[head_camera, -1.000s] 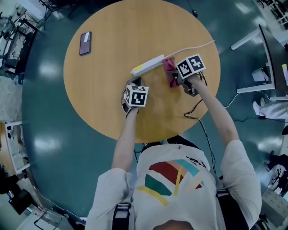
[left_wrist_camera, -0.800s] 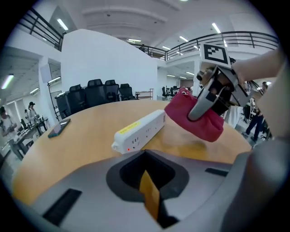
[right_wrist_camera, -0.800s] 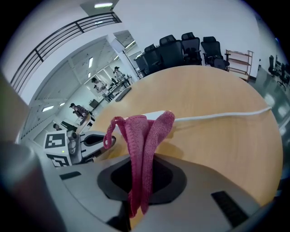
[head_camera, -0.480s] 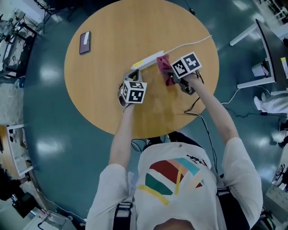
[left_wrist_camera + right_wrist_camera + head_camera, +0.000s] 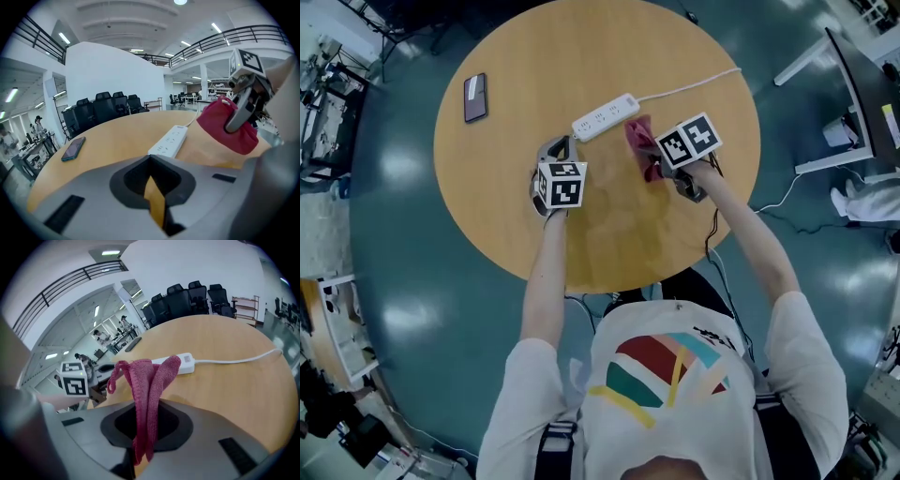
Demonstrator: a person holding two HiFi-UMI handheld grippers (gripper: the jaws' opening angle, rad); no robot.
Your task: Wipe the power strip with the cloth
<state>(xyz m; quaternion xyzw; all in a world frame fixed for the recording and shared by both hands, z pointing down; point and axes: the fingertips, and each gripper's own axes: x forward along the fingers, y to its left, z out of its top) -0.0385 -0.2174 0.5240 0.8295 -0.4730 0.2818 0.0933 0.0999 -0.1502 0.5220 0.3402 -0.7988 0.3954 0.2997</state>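
Power strip (image 5: 606, 116), a long white plastic one, lies flat on the round wooden bench (image 5: 516, 56). Head view gives the layout, but only the right gripper view shows the grip. The right tongs (image 5: 143, 427) are pinching a pink knitted cloth (image 5: 147, 385) just beside the strip's cord end. The left tongs (image 5: 152, 187) are pressed together with nothing in them, near the strip's other end. A dark smartphone (image 5: 474, 97) sits well apart from the strip.

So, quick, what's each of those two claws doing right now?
Left gripper: closed, holding nothing.
Right gripper: closed on the pink cloth.
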